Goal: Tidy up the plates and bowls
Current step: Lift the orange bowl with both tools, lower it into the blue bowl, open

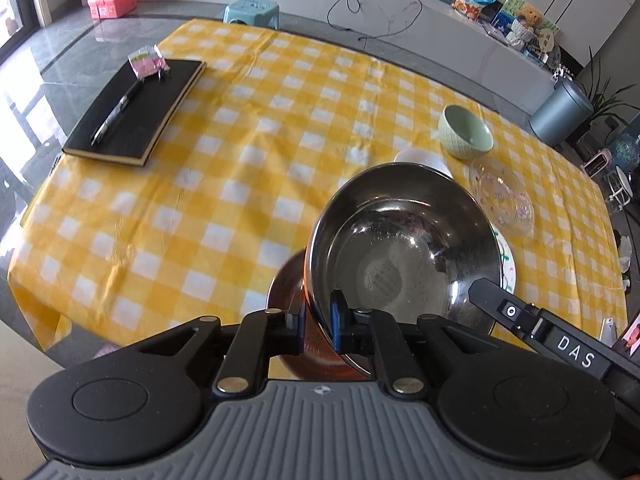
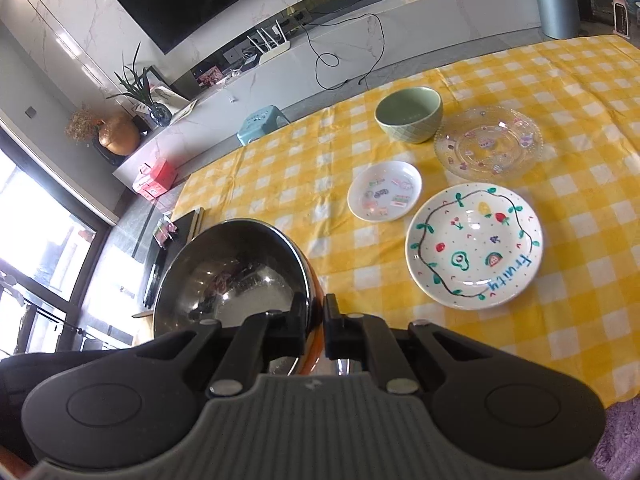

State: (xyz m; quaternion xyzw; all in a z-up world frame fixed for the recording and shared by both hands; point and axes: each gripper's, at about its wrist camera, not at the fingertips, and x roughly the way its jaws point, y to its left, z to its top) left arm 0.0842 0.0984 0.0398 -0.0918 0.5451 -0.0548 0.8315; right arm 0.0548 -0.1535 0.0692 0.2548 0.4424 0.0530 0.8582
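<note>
Both grippers have the steel bowl (image 1: pixel 400 248) now, a shiny metal bowl with an orange outside, tilted and lifted above the yellow-checked counter (image 1: pixel 224 184). The left gripper (image 1: pixel 318 326) has its jaws clenched on the near rim, and the right gripper (image 2: pixel 316 328) pinches the rim too, one jaw inside, one outside. The bowl's inside is bare, only reflections. Beyond it sit the green bowl (image 2: pixel 409 119), nothing in it, the clear glass plate (image 2: pixel 489 144) just beside that, the small white plate (image 2: pixel 385 190) with stickers, and the fruit-painted plate (image 2: pixel 474 247) lettered "fruity". At the far left, a black notebook (image 1: pixel 136 116) carries a pen (image 1: pixel 117 113)
</note>
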